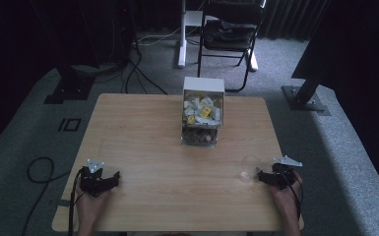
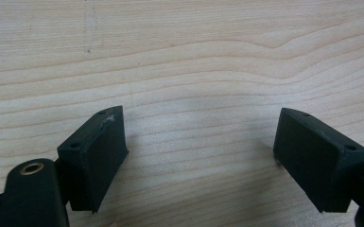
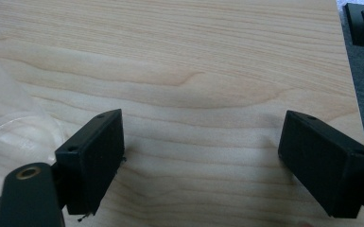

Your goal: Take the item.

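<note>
- The left tool (image 1: 109, 178), black with a grey three-cornered plate on top, is sitting near the front left corner of the pale wood-grain surface (image 1: 142, 147), with the person's hand wrapped around it from behind.
- In the left gripper view that tool (image 2: 199, 142) is fully released: its two black jaws are standing wide apart, with just bare wood between them.
- The right tool (image 1: 259, 176) is resting near the front right edge, held in the person's other hand, and it's pointing toward the middle of the surface.
- Same deal in the right gripper view: the right tool (image 3: 202, 142) is gaping open, jaws well apart and gripping nothing.
- The nearest thing to it is a clear, see-through plastic cup (image 1: 249, 167), standing on the surface just beside the right tool's tip. Can't quite tell whether they're touching.
- In the right gripper view the cup (image 3: 9, 113) is showing up as a hazy transparent shape just outside the left-hand jaw, not between the jaws.
- Farther back, at the middle of the far edge, a clear box with a white top (image 1: 203, 110) is standing upright, stuffed with small white and yellow packets, with brownish stuff in the lower part.
- A black folding chair (image 1: 229, 34) is standing on the grey carpet behind the surface, well away from everything.
</note>
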Tool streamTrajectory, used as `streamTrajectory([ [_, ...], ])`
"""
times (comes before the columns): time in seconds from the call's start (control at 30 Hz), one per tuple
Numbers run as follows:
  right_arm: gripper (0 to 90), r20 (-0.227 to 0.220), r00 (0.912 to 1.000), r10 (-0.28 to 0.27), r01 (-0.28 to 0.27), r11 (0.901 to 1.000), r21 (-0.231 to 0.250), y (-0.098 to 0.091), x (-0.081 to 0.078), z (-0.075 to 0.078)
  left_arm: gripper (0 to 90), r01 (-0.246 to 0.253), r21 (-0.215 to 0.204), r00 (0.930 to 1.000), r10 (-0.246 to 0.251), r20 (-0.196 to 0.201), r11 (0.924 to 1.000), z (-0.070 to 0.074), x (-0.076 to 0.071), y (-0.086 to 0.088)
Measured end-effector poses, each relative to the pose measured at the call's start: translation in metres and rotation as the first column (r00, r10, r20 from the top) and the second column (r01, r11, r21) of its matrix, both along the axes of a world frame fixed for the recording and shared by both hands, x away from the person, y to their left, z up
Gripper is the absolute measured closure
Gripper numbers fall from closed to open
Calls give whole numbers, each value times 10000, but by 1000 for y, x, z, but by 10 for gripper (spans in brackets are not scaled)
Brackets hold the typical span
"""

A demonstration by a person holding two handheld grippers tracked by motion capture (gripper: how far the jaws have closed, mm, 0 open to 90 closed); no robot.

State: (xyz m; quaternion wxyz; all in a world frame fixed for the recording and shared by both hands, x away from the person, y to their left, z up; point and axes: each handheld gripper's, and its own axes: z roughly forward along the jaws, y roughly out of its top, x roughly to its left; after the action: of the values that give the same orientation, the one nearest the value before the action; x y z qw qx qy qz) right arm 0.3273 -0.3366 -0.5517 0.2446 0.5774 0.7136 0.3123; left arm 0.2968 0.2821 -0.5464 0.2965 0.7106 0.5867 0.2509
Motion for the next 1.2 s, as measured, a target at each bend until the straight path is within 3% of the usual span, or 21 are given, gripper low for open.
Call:
streamTrajectory([
  [0.33,151,10,10000,57,-57,10000,-14,0,-1,0,182,212,6,9998,-212,-3,9998,0,-1,0],
  [0.5,151,9,10000,58,-58,10000,-14,0,-1,0,246,225,53,9995,-223,-219,9997,3,-1,-1],
  [0.57,151,9,9999,133,-133,9999,-21,0,-1,0,320,243,123,9987,-237,-446,9996,7,-2,-4],
  [0.63,150,11,9999,146,-146,9999,-23,0,-1,0,321,266,126,9987,-261,-447,9996,9,-3,-5],
  [0.93,150,9,9999,152,-152,9999,-21,0,-1,0,323,688,18,9976,-688,28,9976,29,-8,-17],
  [1.03,151,10,9999,153,-153,9999,-19,0,-1,0,333,992,15,9948,-993,238,9951,41,-9,-26],
  [1.2,150,12,9999,153,-153,9999,-21,0,-1,0,345,1330,-40,9905,-1328,361,9911,48,-7,-37],
])
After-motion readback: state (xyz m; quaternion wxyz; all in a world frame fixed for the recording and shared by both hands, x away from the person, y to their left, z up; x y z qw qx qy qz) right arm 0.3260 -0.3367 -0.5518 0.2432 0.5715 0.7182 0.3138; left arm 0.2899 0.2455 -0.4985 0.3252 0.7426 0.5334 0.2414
